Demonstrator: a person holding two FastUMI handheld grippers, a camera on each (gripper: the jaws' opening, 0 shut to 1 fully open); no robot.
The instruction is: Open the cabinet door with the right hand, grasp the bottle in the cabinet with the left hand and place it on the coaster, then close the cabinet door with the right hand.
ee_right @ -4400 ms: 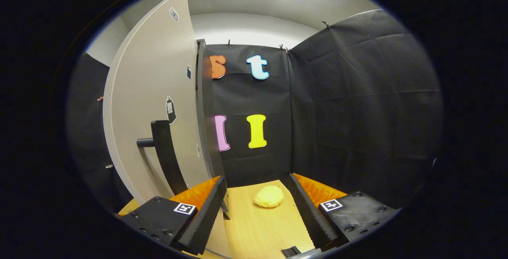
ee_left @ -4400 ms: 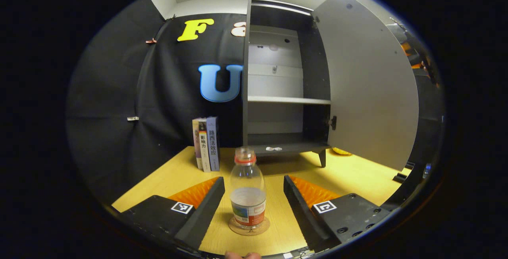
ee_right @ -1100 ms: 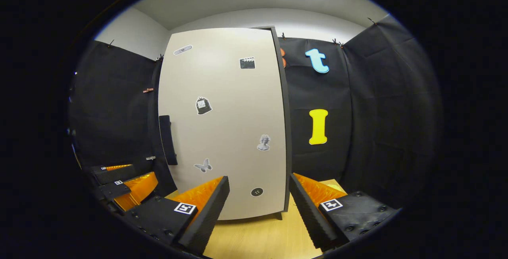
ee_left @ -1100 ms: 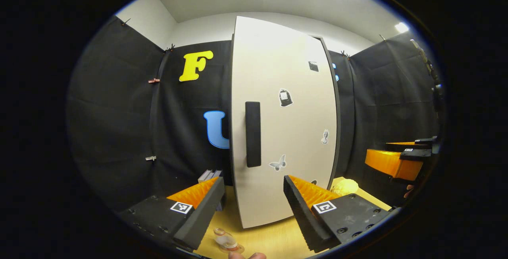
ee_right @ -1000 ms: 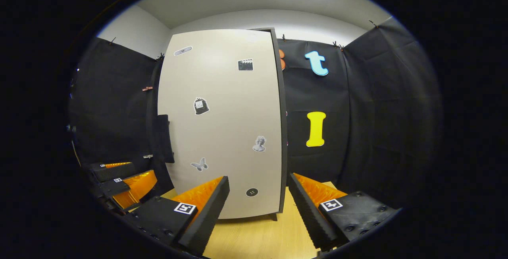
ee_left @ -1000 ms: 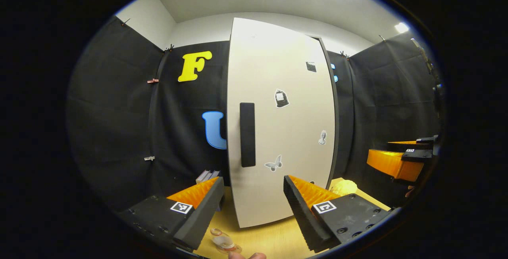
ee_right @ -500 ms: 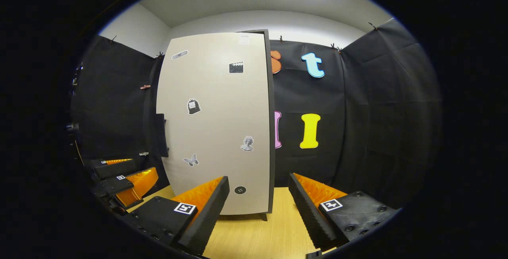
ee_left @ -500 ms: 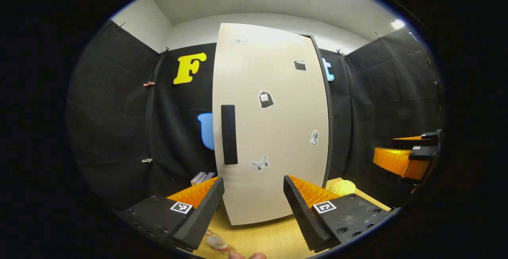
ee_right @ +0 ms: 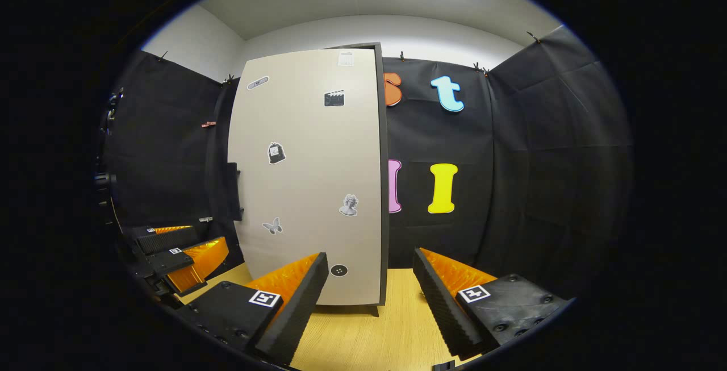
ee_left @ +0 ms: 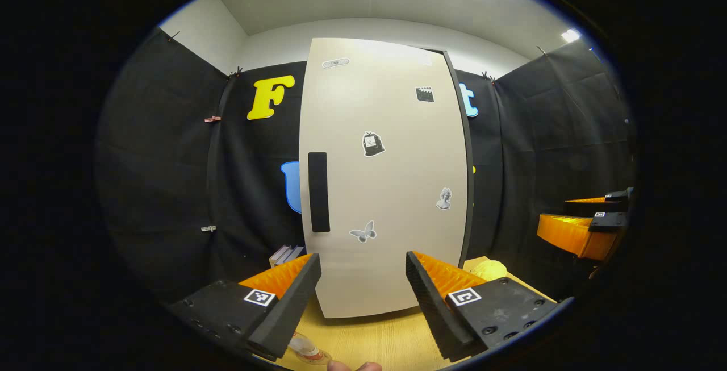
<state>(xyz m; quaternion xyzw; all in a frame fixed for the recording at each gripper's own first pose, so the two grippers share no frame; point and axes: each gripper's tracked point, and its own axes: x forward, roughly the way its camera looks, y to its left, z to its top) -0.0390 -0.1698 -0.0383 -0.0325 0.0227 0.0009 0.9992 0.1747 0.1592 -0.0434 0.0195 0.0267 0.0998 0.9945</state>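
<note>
Left gripper view: left hand-held gripper (ee_left: 362, 294) spread wide, nothing between its fingers. Cabinet door (ee_left: 386, 189) shut, dark handle (ee_left: 318, 192) near its left edge. Bottle (ee_left: 303, 348) on the coaster (ee_left: 318, 358) at near left of the bench (ee_left: 369, 342). Yellow lump (ee_left: 488, 269) at far right. Right gripper view: right hand-held gripper (ee_right: 369, 303) also wide apart, empty, facing the door.

black gripper bodies with screws, square black-and-white marker tags (ee_left: 260, 297), ridged wedge-shaped fingers (ee_right: 292, 303)
</note>
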